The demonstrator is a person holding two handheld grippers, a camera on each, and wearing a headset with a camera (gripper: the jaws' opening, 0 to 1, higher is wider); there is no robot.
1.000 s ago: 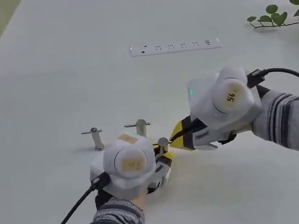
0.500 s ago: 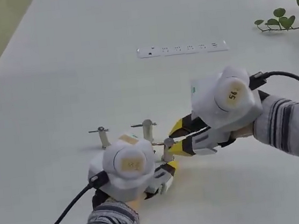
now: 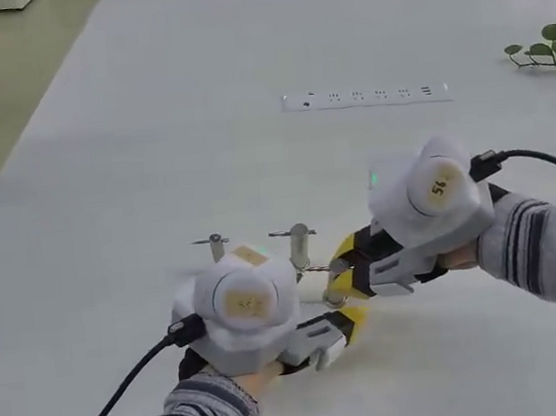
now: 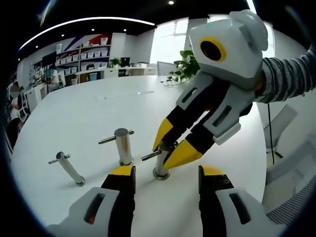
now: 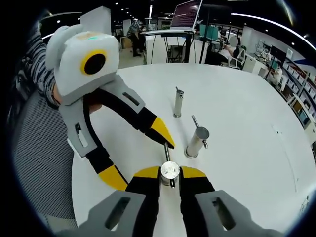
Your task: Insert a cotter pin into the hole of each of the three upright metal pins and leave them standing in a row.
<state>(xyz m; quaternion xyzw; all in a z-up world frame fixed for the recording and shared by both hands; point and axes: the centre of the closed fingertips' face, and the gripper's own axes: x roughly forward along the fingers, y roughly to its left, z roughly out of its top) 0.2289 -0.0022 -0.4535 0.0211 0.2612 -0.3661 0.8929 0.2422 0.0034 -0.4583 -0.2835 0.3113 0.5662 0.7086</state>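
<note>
Lower centre of the head view, the right gripper (image 3: 346, 273) pinches the third metal pin (image 4: 160, 165) narrowly at its head, keeping it upright. Its cotter pin (image 4: 149, 156) seems seated through the hole. The left gripper (image 4: 167, 173) sits spread wide below, clear of it. The two finished pins (image 4: 123, 146) stand in line at left.

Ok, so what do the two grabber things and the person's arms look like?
The left gripper and right gripper are both rounded white shells with grey-and-black jaws ending in yellow tips. Each carries a round yellowish sticker with digits too blurred to read, and a black cable runs from each. The person wears sleeves with grey and dark stripes.
</note>
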